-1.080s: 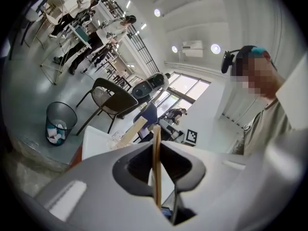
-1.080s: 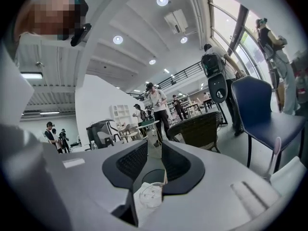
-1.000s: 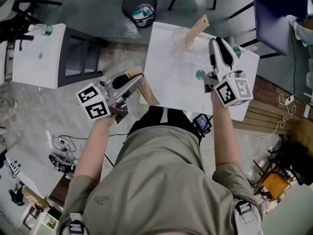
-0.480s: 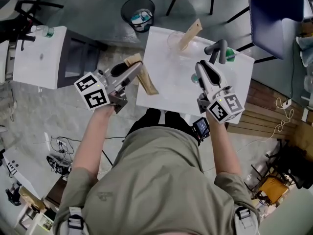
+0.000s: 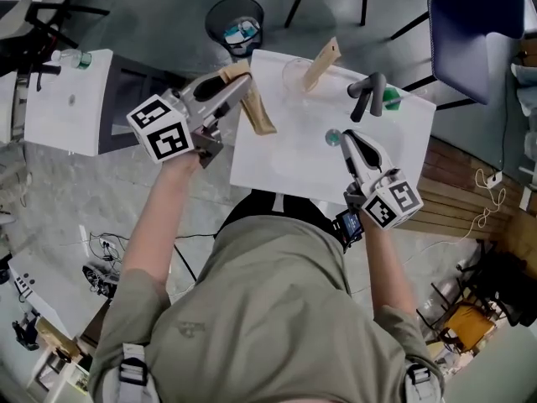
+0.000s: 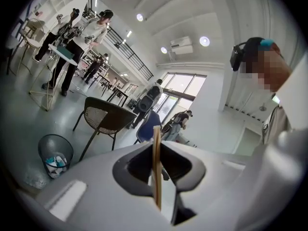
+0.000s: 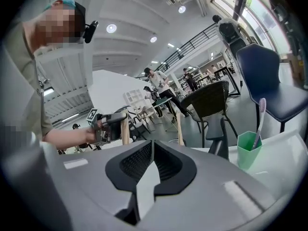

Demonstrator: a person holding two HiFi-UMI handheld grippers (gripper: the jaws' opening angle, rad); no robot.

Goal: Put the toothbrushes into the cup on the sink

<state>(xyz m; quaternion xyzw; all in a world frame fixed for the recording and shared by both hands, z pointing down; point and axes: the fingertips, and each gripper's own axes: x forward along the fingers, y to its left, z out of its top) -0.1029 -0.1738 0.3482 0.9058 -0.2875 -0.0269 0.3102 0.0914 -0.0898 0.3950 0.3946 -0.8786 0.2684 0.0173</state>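
Observation:
My left gripper (image 5: 241,96) (image 6: 157,150) is shut on a flat wooden toothbrush (image 5: 256,109) (image 6: 156,170), held over the left edge of the white sink (image 5: 285,162). A second wooden toothbrush (image 5: 321,64) leans in a clear cup (image 5: 296,72) at the sink's far side. By the dark faucet (image 5: 367,92) stands a green cup (image 5: 391,99) (image 7: 249,150) with a pale toothbrush (image 7: 260,117) in it. My right gripper (image 5: 346,139) (image 7: 152,147) is shut and empty, near the drain (image 5: 333,137).
A bin (image 5: 235,25) with rubbish stands on the floor beyond the sink. A white side table (image 5: 67,99) is to the left and a blue chair (image 5: 478,32) at the far right. People and chairs fill the room behind.
The left gripper has carried the wooden toothbrush up and toward the sink's far left corner. The right gripper has drawn back from the faucet and green cup toward the sink's near side.

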